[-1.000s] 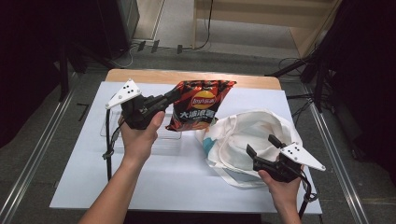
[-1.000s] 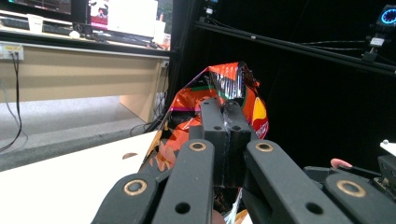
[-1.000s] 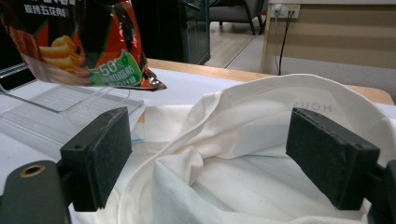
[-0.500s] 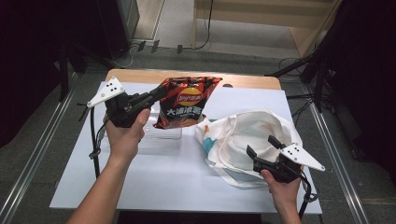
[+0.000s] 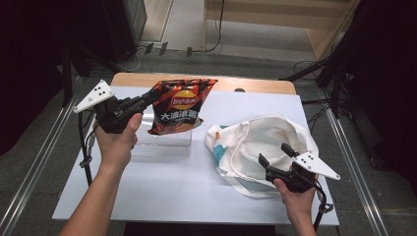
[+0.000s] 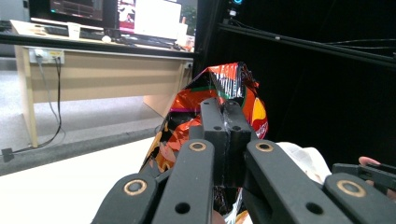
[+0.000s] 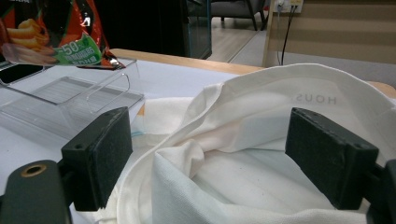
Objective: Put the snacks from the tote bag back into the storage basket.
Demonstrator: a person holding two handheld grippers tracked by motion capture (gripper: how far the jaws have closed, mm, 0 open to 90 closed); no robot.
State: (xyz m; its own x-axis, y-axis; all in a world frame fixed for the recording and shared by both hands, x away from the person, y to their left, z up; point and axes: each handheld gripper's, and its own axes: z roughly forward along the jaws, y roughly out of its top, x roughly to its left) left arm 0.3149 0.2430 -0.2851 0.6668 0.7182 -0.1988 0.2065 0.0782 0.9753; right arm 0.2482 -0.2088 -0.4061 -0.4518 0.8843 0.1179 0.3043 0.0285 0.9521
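Now, at the left of the high view, my left gripper (image 5: 147, 100) is lifted above the table (image 5: 162, 196), and its jaws are closed tight on the upper left corner of the chip bag (image 5: 181, 105). This red and orange bag hangs in the air at the upper centre of the frame, over a clear plastic tray (image 5: 162, 145) that lies on the white table surface just below it. In the left gripper view the two black jaws stand pressed together in the middle of the frame, with a thin fold of the shiny chip bag (image 6: 224, 88) pinched between them, and the rest of the bag falls down behind them. Going to the right in the high view, a white tote bag (image 5: 260, 142) lies crumpled on the table at the right centre, with a small blue-green patch on its left side. At the lower right, my right gripper (image 5: 275, 155) is at the near edge of this bag, and its jaws are wide open. In the right gripper view, the two pads (image 7: 100, 154) stand far apart at the left and right sides of the frame, with the cloth rim of the tote bag (image 7: 261, 112) between them; I cannot tell if they touch the cloth.
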